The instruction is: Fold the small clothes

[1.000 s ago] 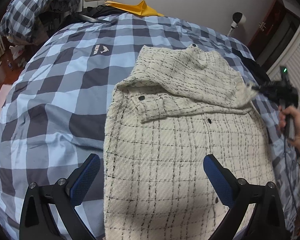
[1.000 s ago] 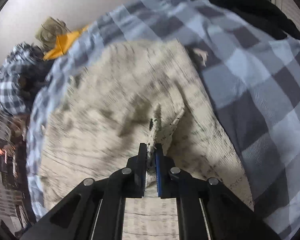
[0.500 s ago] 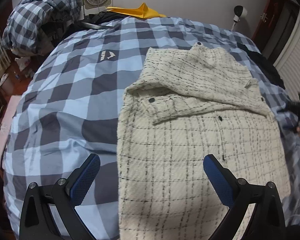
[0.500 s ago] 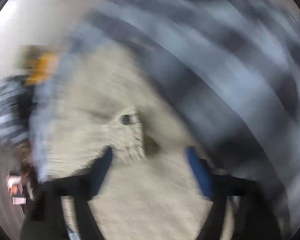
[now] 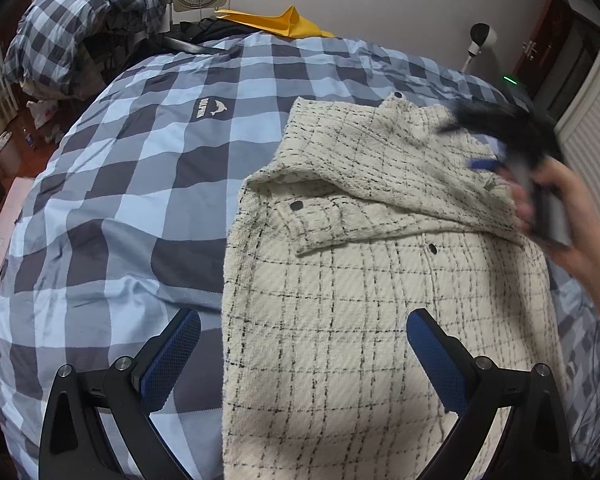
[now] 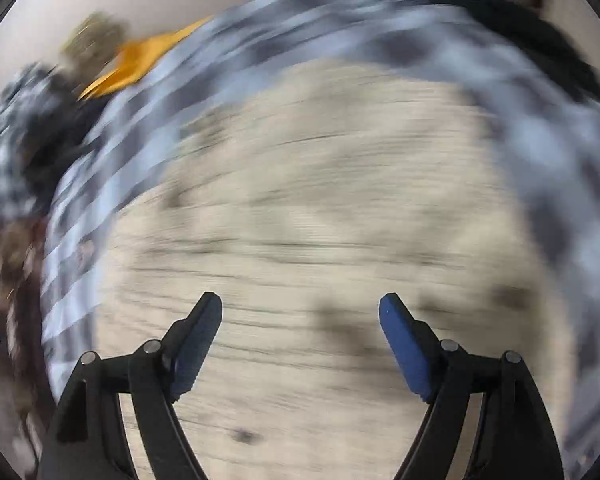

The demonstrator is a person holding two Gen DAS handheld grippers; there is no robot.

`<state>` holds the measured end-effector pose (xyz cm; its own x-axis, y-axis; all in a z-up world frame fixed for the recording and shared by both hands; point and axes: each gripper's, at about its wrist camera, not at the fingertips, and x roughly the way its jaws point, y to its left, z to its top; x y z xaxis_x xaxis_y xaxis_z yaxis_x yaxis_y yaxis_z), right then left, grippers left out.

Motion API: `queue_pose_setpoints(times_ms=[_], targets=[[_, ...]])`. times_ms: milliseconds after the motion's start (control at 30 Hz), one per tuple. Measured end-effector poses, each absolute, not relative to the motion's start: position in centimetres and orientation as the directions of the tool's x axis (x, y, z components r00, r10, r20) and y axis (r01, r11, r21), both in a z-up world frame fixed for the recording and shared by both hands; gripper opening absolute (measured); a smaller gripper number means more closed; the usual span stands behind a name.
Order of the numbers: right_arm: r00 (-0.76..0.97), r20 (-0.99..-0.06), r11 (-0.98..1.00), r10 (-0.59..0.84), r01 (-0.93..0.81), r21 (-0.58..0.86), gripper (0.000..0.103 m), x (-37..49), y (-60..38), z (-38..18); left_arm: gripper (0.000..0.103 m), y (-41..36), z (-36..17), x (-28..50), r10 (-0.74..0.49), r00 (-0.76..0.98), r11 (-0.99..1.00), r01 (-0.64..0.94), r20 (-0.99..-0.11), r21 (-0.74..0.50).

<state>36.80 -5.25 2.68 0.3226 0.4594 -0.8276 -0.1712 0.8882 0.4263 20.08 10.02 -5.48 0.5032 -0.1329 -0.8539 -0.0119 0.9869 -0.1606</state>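
The right gripper (image 6: 300, 344), having just opened wide and released the sleeve, is sweeping empty over the jacket (image 5: 380, 280). The jacket is lying centre-right on the checked bedspread (image 5: 140, 200). Left gripper (image 5: 300, 344) is hovering wide open. Sleeve fold appears complete.

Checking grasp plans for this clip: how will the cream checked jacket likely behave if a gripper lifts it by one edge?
The jacket would probably drape, not hold shape: its folded sleeve lies slack. The thick weave suggests some weight and little slipping.
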Motion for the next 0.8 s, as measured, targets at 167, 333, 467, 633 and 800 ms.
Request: queue_pose_setpoints(times_ms=[167, 333, 467, 633, 800], targets=[[0.357, -0.847, 0.915, 0.394, -0.243, 0.323, 0.078, 37.3, 1.2, 1.5, 0.103, 10.2, -5.9, 20.6, -0.150, 0.495, 0.983, -0.018, -0.856, -0.182], [0.339, -0.852, 0.916, 0.400, -0.144, 0.374, 0.090, 39.9, -0.1, -2.6, 0.103, 10.4, -6.3, 21.1, -0.141, 0.491, 0.985, -0.022, -0.860, -0.174], [0.298, -0.831, 0.881, 0.469, -0.223, 0.417, 0.093, 38.9, -2.2, 0.2, 0.103, 10.6, -6.4, 21.2, -0.147, 0.478, 0.983, -0.027, -0.866, -0.182], [0.319, -0.759, 0.823, 0.568, -0.219, 0.524, 0.093, 32.3, -12.3, 5.3, 0.103, 9.8, -5.1, 20.2, -0.133, 0.473, 0.990, 0.018, -0.871, -0.141], [0.343, -0.819, 0.888, 0.460, -0.189, 0.419, 0.093, 23.9, -23.4, 8.8, 0.103, 8.1, -3.9, 17.0, -0.062, 0.497, 0.991, 0.134, -0.866, 0.006]])
